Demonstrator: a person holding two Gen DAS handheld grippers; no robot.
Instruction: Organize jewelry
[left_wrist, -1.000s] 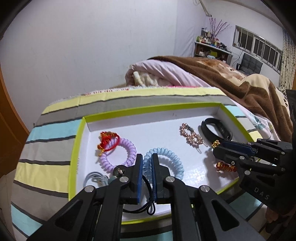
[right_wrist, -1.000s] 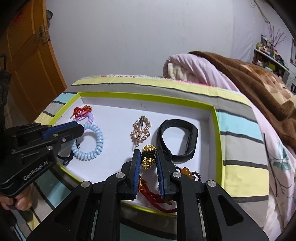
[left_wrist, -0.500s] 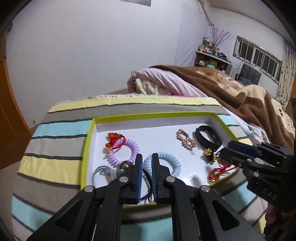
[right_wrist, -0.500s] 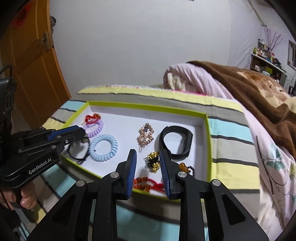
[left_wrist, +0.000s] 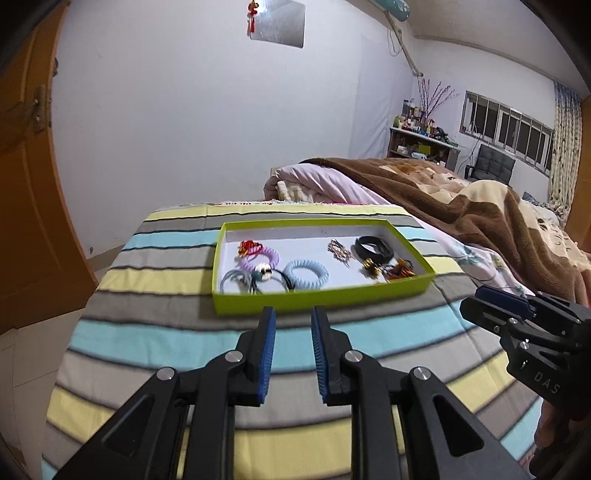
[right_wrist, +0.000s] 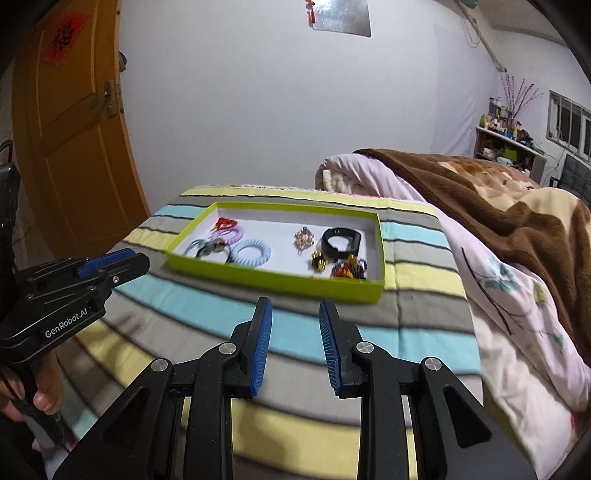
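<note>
- Left wrist: left gripper (left_wrist: 290, 317) stood released and empty, short of the green tray (left_wrist: 325, 294); jewelry lay inside.
- Right wrist: right gripper (right_wrist: 295, 308) likewise released, empty. Judgement: approach one piece squarely, avoid snagging neighbours.

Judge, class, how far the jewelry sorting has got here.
Done, it seems: every piece in view lies inside the green tray, including the blue coil band and black bracelet. In hand: nothing; left gripper and right gripper are open, short of the tray. Left: nothing visible.
</note>
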